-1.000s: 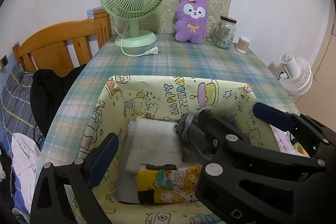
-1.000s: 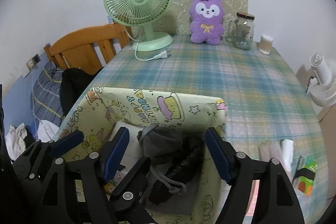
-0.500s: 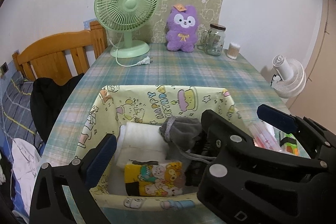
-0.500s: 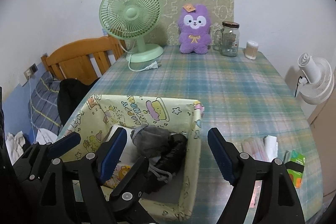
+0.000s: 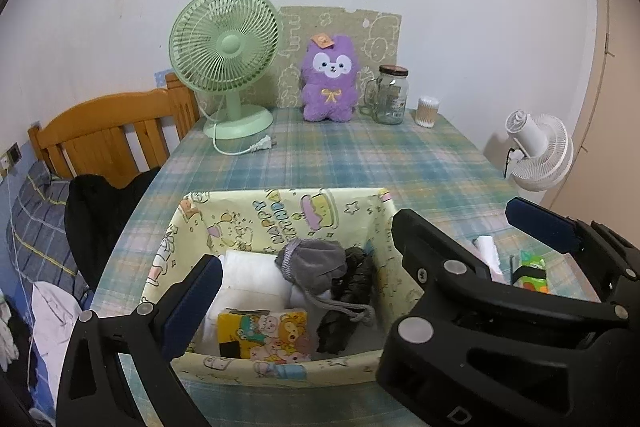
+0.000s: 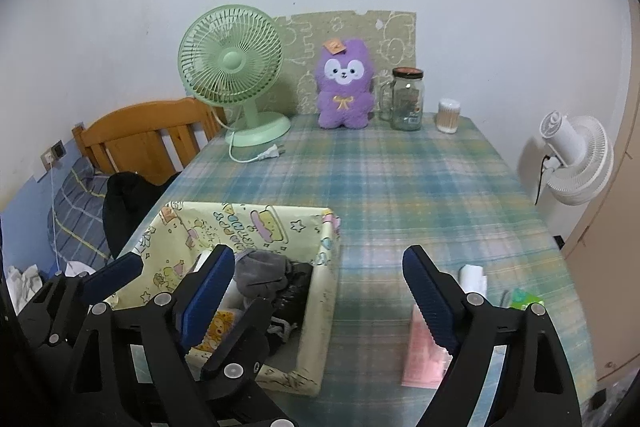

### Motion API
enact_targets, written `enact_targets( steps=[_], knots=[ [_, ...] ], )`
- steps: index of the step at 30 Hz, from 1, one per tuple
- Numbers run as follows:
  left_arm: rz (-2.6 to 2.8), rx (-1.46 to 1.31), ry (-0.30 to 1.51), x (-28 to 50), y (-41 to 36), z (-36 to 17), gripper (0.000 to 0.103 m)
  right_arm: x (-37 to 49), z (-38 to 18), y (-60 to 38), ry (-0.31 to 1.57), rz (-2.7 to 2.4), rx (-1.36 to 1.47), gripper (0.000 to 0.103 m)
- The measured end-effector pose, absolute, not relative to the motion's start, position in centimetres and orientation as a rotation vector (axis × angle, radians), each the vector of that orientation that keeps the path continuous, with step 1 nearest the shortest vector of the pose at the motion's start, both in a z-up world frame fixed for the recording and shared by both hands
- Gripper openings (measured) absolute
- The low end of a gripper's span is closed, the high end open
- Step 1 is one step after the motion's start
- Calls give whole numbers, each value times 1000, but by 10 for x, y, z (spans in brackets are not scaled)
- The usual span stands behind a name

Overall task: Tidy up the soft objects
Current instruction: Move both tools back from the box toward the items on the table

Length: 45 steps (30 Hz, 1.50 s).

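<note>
Right wrist | right gripper [image 6: 320, 291] jaws wide apart, just been opening, nothing between | left gripper [image 5: 304, 283] jaws apart, empty

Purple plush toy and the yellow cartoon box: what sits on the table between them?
Nothing: in both wrist views only bare plaid tablecloth runs from the box to the purple plush toy. The green fan's plug lies off to the left.

Grey pouch [image 5: 316, 265], black cloth [image 5: 348, 291], lying inside yellow box [image 5: 280, 215]
</note>
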<state>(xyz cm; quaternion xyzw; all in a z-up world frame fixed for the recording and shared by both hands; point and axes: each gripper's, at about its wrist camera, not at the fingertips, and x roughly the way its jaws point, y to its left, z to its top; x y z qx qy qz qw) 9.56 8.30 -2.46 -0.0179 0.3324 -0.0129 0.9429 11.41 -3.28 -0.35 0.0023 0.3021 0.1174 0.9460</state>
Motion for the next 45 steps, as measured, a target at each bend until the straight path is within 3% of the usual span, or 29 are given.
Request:
enact_targets(
  steps=[18, 28, 45],
  knots=[
    [-55, -9, 578, 70, 38, 6, 103, 85, 24, -79, 534, 193, 40, 94],
    [-75, 2, 535, 59, 13, 13, 103, 69, 31, -110, 476, 146, 75, 102],
    [-128, 13, 504, 48, -38, 10, 103, 51, 27, -161, 441, 82, 69, 103]
  ],
)
